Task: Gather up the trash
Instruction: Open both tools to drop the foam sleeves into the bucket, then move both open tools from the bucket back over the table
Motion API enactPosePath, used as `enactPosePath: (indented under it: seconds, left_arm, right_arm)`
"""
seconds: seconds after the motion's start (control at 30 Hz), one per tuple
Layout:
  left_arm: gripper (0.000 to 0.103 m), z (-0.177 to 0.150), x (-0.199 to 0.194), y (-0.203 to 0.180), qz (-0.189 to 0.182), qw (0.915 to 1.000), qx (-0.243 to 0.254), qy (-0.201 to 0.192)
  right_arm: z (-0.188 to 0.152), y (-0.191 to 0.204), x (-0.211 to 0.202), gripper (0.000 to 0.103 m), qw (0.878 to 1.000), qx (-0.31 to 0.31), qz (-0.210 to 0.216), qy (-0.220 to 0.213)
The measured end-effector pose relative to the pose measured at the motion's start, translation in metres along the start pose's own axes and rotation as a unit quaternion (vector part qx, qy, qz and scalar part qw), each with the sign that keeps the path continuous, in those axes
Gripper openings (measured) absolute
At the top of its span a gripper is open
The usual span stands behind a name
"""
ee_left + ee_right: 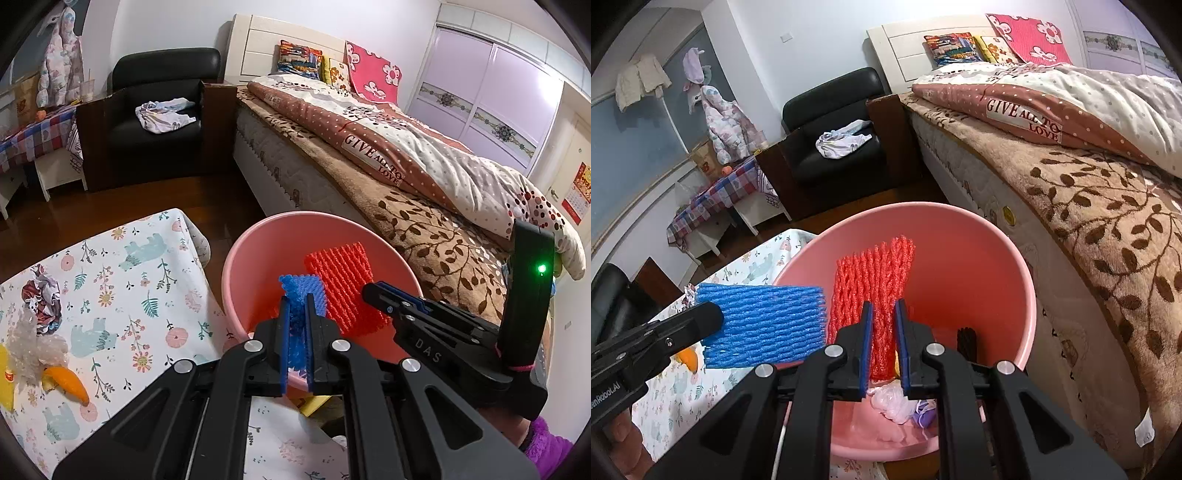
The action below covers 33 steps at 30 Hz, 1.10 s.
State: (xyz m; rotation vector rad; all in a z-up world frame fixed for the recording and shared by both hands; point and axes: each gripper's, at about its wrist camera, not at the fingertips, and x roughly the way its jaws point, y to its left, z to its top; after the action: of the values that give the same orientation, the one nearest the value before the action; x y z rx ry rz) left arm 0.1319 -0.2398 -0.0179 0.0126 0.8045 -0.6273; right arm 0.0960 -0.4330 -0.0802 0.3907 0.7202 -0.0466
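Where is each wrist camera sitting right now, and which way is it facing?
Left wrist: on the left gripper, looking along its fingers into the pink bin, bed beyond; it grips blue foam net; the right gripper and a purple sleeve show.
Right wrist: on the right gripper, over the bin's mouth, gripping red foam net; the left gripper enters at left.
Shared: bin, both nets, bed, black armchair, floral tablecloth.

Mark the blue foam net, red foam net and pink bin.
blue foam net (764, 325), right wrist view, middle of mesh
red foam net (871, 273), right wrist view, upper mesh
pink bin (964, 254), right wrist view, inner wall
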Motion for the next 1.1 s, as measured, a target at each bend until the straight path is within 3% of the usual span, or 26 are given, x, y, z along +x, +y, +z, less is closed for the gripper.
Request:
enactPosePath:
  seconds: [0.13, 0.17, 0.23, 0.4, 0.5, 0.67, 0.73, 1.1]
  left_arm:
    - [0.008, 0.001, 0.001, 0.0, -0.008, 1.0, -0.006, 0.001]
    - [0.011, 0.001, 0.001, 0.001, -0.01, 0.9999, -0.008, 0.001]
    - [0.031, 0.001, -0.001, 0.002, -0.012, 0.9999, -0.011, -0.001]
    - [0.037, 0.002, -0.006, 0.004, -0.016, 0.9998, -0.012, -0.008]
    - [0.045, 0.001, -0.007, 0.004, -0.015, 0.9998, -0.014, -0.008]
    - [0.047, 0.0, -0.01, 0.005, -0.011, 0.9998, -0.017, -0.007]
    - [0.047, 0.0, -0.013, 0.006, -0.008, 0.9998, -0.018, -0.008]
    - [0.047, -0.008, -0.033, 0.018, 0.009, 0.9993, -0.033, -0.013]
  right_arm:
    - [0.001, -0.001, -0.001, 0.012, 1.0, 0.002, 0.0, 0.0]
    - [0.0, -0.001, -0.001, 0.012, 1.0, 0.002, 0.0, -0.001]
    - [0.0, -0.001, -0.001, 0.012, 1.0, 0.003, 0.0, -0.002]
    - [0.0, -0.001, -0.002, 0.012, 1.0, 0.004, 0.001, -0.002]
    - [0.0, -0.001, -0.002, 0.02, 1.0, 0.006, 0.002, -0.002]
    - [0.001, 0.001, -0.003, 0.026, 1.0, 0.006, 0.006, 0.001]
    - [0.001, 0.002, -0.004, 0.037, 1.0, 0.006, 0.01, 0.0]
    - [-0.002, 0.023, -0.018, 0.039, 0.999, -0.012, 0.031, -0.011]
